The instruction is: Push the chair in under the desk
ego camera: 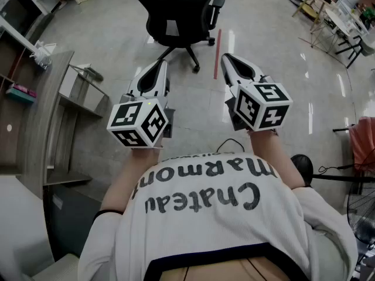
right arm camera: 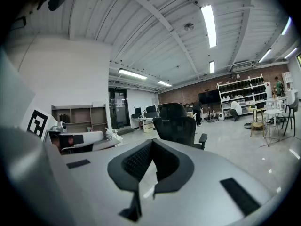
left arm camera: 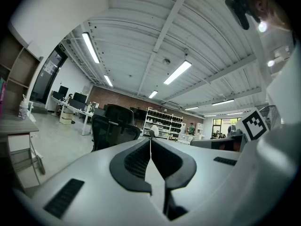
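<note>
Closed and empty, left gripper (ego camera: 161, 66) and right gripper (ego camera: 227, 59) aimed at chair (ego camera: 176, 10) standing clear of desk (ego camera: 41, 113), likely readied for pushing

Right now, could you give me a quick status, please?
Left gripper and right gripper shut, empty. Chair ahead, untouched, apart from desk. Path to it looks open.

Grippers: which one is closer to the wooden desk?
The left gripper: the desk stands on its side of the floor, while the right gripper is farther over, on the other side of the left one.
</note>
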Tool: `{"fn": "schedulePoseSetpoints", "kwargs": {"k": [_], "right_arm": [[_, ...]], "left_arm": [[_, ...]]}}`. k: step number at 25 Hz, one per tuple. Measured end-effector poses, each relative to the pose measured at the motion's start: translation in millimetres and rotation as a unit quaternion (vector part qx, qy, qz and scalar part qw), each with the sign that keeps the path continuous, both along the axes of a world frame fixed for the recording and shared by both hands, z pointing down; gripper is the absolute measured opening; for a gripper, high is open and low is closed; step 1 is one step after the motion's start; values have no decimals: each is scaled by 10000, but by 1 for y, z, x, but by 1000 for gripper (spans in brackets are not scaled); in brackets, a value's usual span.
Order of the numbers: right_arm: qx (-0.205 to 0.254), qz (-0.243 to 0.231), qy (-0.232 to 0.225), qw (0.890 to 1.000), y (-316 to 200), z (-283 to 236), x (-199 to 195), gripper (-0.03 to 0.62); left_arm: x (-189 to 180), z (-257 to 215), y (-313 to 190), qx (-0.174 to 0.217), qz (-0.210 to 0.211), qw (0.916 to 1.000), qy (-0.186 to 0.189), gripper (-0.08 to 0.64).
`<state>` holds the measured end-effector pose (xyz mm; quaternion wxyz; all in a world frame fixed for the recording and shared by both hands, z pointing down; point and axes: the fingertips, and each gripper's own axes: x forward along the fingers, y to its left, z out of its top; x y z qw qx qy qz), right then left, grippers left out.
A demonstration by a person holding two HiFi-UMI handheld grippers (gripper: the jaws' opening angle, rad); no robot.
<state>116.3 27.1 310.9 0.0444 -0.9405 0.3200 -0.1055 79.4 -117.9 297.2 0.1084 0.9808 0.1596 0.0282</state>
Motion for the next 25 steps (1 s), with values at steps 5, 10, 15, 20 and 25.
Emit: {"fn": "schedulePoseSetpoints", "kwargs": {"k": [5,10,15,20,25], "right_arm": [[14,48,-27,10000,-8,2,7,5],[84,4,-207,9998,-17,17,8,6],[45,-180,-323,9993,-25,28,9,6],[-202,-211,-364,9989,-29,36,28,6],[-165,-387,-355,9985,-33,45,60,6]], "left_arm": [[6,1,-10,10,53,10000,-11,18],[6,16,-16,-25,227,9996,-143,18],[11,26,-26,-172,213,9992,-291,18],[24,29,-39,-130,124,9994,-280,18],[56,44,-45,-196,98,9986,-476,18]]}}
